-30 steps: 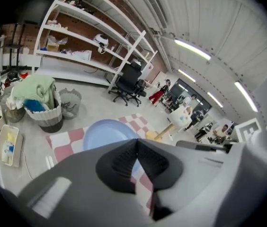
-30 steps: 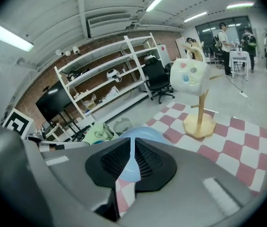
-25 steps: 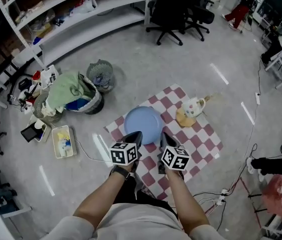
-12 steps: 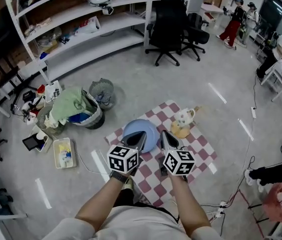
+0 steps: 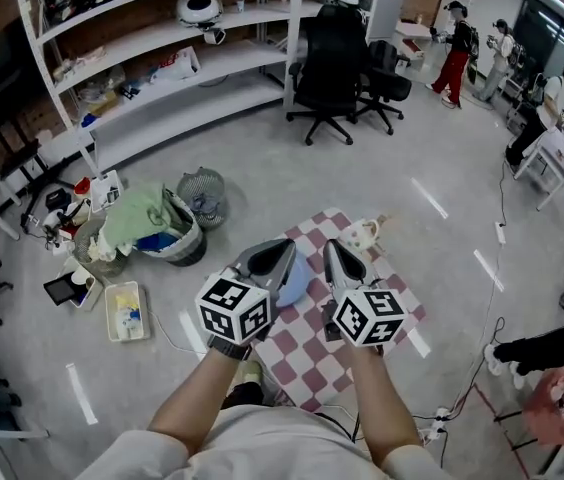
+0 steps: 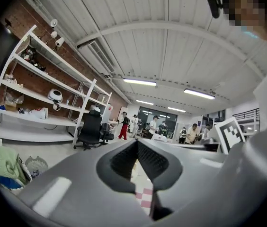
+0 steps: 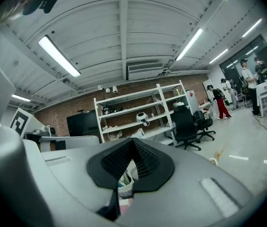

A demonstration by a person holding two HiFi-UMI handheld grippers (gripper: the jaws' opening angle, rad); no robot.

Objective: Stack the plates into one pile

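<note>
A pale blue plate (image 5: 299,274) lies on a red and white checkered cloth (image 5: 314,346) on the floor, mostly hidden behind my left gripper (image 5: 280,249). At the cloth's far edge stands a white jug-like piece (image 5: 360,235); what it rests on I cannot make out. My right gripper (image 5: 331,249) is held beside the left one, both raised well above the cloth. The left gripper (image 6: 136,142) and the right gripper (image 7: 132,141) each have their tips together, with nothing between them. Both point out across the room.
Left of the cloth are a basket with green fabric (image 5: 150,218), a round wire fan (image 5: 202,188) and a white tray (image 5: 124,310). Long white shelves (image 5: 162,63) line the back, with office chairs (image 5: 327,63) nearby. People (image 5: 454,38) stand at the far right.
Both grippers have risen toward the camera and now cover most of the blue plate. The view has tilted up, showing more of the shelves and room.
</note>
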